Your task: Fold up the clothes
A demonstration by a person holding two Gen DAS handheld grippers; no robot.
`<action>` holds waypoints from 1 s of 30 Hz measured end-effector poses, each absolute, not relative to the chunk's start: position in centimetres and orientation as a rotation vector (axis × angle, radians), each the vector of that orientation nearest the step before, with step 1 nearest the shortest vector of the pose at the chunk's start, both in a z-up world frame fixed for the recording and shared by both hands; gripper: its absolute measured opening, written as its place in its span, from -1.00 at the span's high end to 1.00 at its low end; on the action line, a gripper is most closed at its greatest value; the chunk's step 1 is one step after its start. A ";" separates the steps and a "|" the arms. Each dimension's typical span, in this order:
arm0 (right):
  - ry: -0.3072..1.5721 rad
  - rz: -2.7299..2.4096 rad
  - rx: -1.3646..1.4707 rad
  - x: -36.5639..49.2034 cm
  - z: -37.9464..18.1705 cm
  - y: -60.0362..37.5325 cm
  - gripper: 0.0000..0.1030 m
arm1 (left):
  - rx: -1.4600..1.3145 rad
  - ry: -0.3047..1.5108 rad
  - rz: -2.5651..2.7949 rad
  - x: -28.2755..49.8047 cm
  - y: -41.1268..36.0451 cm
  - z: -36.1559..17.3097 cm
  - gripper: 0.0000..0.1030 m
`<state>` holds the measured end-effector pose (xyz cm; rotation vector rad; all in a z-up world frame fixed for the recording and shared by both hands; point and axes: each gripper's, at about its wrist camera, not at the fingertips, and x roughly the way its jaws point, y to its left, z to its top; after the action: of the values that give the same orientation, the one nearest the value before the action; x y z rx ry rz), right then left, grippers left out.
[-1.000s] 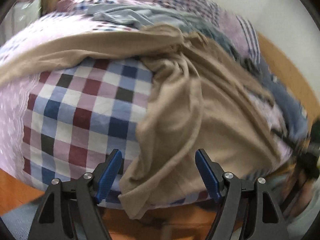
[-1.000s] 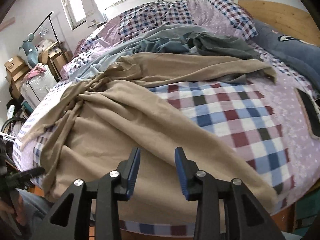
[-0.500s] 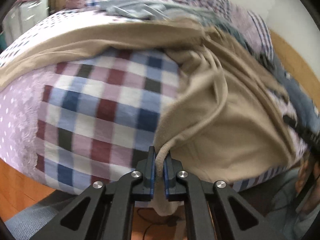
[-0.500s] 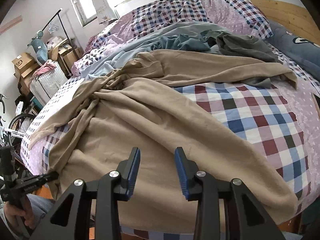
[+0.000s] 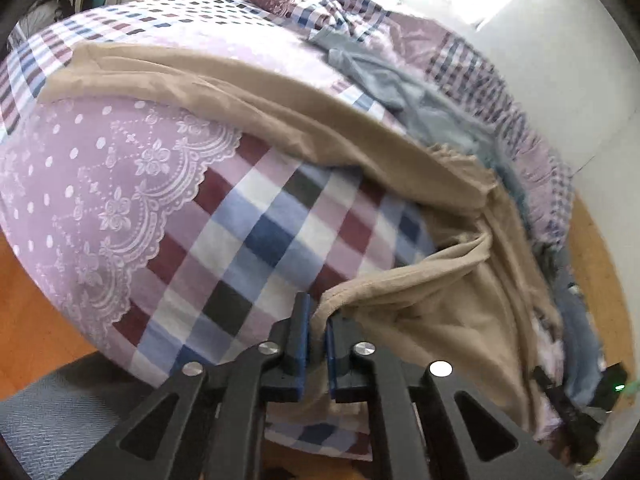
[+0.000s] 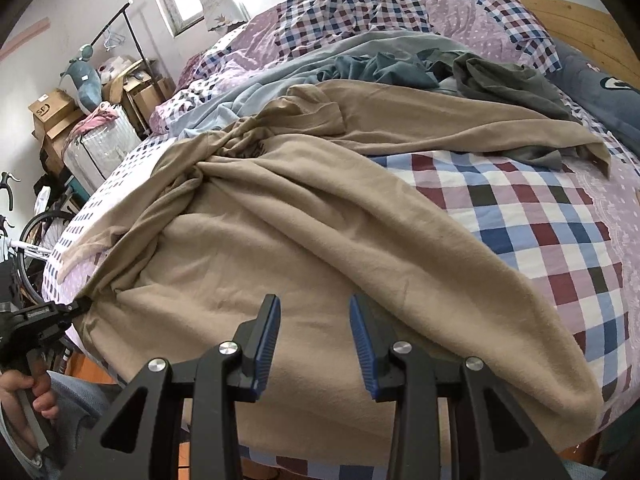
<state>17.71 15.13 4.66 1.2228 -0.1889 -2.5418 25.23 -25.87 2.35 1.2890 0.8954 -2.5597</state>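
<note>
L gripper (image 5: 316, 330) is clamped on the hem corner of the tan shirt (image 6: 280, 248), cloth pinched between the blue pads (image 5: 301, 328) at the bed's near edge. In the R wrist view that same gripper shows at far left, w/ a hand (image 6: 24, 396) on its handle, hem bunched at its tip. R gripper (image 6: 314, 332) hangs over the shirt's lower body, jaws apart, nothing between them. Shirt lies spread and wrinkled across the checked bedspread (image 6: 540, 232), one sleeve stretched toward the right side of the bed. Behind it, a grey-blue heap of clothes (image 6: 400, 68) near the pillows. Boxes (image 6: 52, 116) and a bike wheel (image 6: 40, 232) stand left of the bed.
</note>
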 end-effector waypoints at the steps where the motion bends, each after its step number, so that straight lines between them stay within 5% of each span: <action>1: -0.187 -2.542 1.224 17.7 4.7 15.1 0.25 | 1.293 0.878 -2.550 25.2 -25.7 2.2 0.79; 3: -0.189 -2.545 1.223 17.7 4.7 15.2 0.25 | 1.293 0.855 -2.517 25.2 -25.6 2.1 0.32; 6: -0.194 -2.549 1.224 17.7 4.7 15.2 0.24 | 1.256 0.882 -2.478 25.7 -26.4 2.1 -0.13; 16: -0.205 -2.550 1.236 17.7 4.6 15.5 0.22 | 1.300 0.923 -2.439 25.3 -26.2 1.6 -0.38; 30: -0.210 -2.517 1.225 17.2 4.8 14.1 0.21 | 1.705 0.848 -2.406 24.8 -23.2 -0.9 -0.38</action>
<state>17.19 14.09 4.82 1.2250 -0.2102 -2.5172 24.80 -23.17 -0.95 1.7048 0.8476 -2.4060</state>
